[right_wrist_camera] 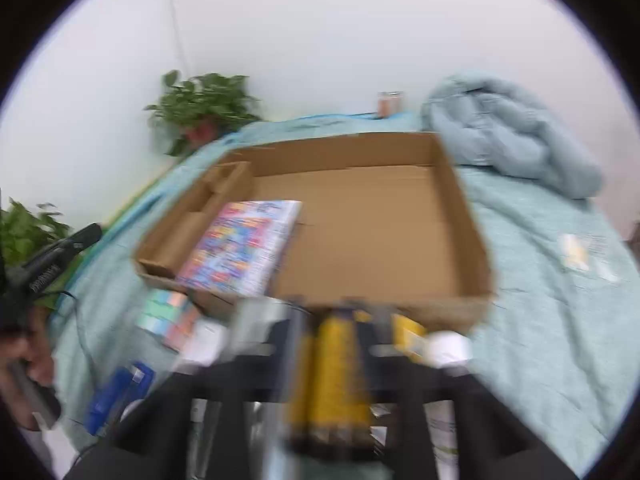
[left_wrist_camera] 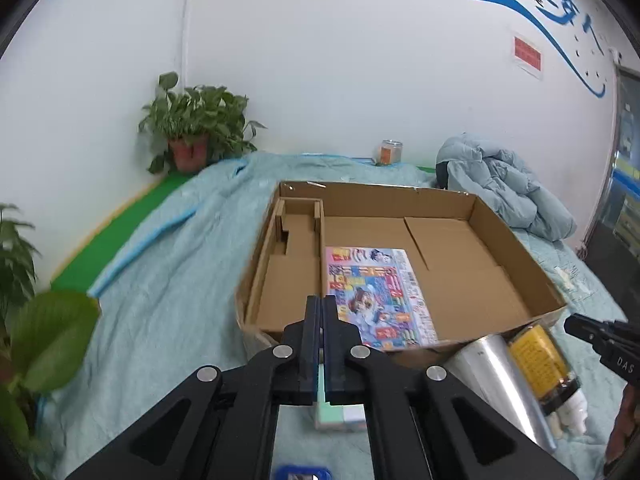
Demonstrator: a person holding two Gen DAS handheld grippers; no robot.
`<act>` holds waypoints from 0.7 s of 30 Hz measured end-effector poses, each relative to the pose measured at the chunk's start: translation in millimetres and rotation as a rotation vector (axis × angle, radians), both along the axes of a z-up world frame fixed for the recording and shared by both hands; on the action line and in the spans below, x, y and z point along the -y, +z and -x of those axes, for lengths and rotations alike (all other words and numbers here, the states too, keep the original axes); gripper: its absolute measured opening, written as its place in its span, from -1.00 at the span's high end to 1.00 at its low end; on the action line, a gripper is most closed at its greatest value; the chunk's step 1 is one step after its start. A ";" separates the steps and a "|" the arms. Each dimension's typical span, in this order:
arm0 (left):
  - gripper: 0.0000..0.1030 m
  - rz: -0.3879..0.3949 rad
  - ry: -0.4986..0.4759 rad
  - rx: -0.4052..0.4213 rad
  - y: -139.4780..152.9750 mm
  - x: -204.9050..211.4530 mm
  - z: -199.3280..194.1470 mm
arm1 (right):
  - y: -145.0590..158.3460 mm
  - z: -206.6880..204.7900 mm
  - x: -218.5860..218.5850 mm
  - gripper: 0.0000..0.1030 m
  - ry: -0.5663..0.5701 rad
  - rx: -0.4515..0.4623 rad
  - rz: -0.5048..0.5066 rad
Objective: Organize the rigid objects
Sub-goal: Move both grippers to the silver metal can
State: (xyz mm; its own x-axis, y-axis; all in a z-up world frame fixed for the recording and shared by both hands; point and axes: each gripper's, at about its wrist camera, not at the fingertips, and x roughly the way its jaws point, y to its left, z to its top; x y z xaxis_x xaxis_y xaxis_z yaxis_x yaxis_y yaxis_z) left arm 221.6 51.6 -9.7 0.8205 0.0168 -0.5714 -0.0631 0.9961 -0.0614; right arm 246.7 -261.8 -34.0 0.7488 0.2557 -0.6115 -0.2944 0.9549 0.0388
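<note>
An open cardboard box [left_wrist_camera: 516, 248] lies on a teal cloth; it also shows in the right wrist view [right_wrist_camera: 452, 184]. A colourful picture book [left_wrist_camera: 380, 296] lies flat inside it, also seen from the right [right_wrist_camera: 240, 248]. My left gripper [left_wrist_camera: 322, 312] is shut and empty, just before the box's near wall. A pastel block [left_wrist_camera: 340, 412] lies under it. My right gripper [right_wrist_camera: 332, 320] is shut on a yellow-labelled bottle [right_wrist_camera: 336, 372], blurred by motion, at the box's near edge. In the left wrist view that bottle [left_wrist_camera: 540, 356] lies beside a silver roll [left_wrist_camera: 492, 376].
A potted plant [left_wrist_camera: 192, 128] stands at the back left, another plant [left_wrist_camera: 36, 320] at the near left. A crumpled light-blue jacket [left_wrist_camera: 500, 184] lies at the back right, a can [left_wrist_camera: 390, 152] by the wall. A blue item [right_wrist_camera: 120, 396] and pastel blocks [right_wrist_camera: 168, 316] lie near the box.
</note>
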 end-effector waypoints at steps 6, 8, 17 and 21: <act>-0.96 -0.069 0.030 0.042 10.9 18.9 40.2 | 11.7 34.5 15.0 -0.99 0.044 0.118 -0.067; -0.99 -0.089 0.017 0.021 11.4 19.6 48.6 | 15.8 48.7 15.4 -0.99 0.074 0.169 -0.070; -0.99 0.075 -0.024 -0.121 -11.2 9.3 80.1 | -20.8 48.0 1.5 -0.99 0.212 -0.110 -0.204; -0.99 0.183 -0.097 -0.167 -27.8 15.9 83.7 | -47.8 33.3 0.2 -0.99 0.147 -0.260 -0.274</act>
